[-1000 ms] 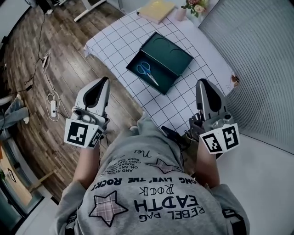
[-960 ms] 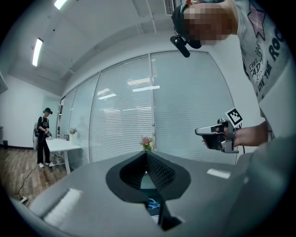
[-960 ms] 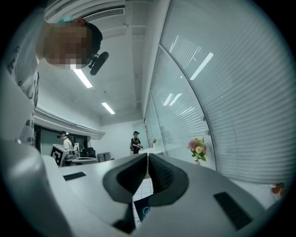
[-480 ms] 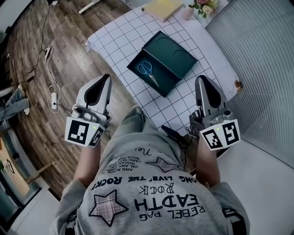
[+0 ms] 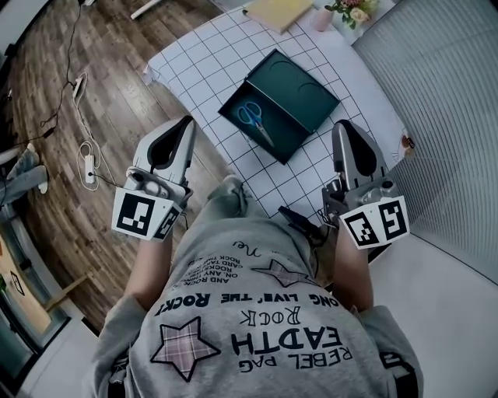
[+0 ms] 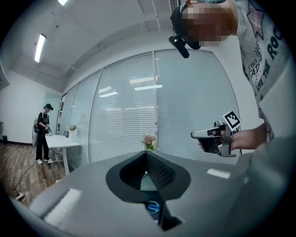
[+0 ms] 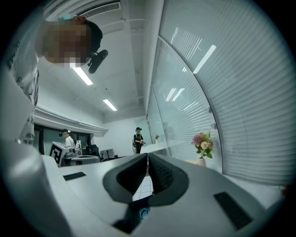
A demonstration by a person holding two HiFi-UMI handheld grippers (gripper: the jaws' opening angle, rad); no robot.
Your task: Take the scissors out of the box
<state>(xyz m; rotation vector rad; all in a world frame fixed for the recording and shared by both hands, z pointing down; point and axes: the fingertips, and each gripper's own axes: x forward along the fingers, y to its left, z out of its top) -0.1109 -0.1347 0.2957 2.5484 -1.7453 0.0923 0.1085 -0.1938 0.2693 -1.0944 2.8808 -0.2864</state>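
Since the earlier frames both grippers have crept a little nearer the table, the left more than the right; the box has not moved on the cloth.

Left gripper [image 5: 187, 123]: jaws closed tip to tip, nothing held. It hangs over the wooden floor [image 5: 93, 93], just beside the table's near edge and well apart from the box.

Right gripper [image 5: 343, 127]: jaws likewise closed at the tips and holding nothing. Its tips lie above the checked cloth at the near right corner, near the box's open lid but not touching it.

Scissors [image 5: 254, 122]: blue handles, lying flat inside the dark green box [image 5: 305, 87], in the half nearer the left gripper; untouched.

Table [image 5: 198, 62]: white checked cloth. At its far end lie a yellow pad [image 5: 278, 11] and a vase of flowers [image 5: 352, 12].

A power strip [image 5: 89, 166] with its cable lies on the floor to the left.
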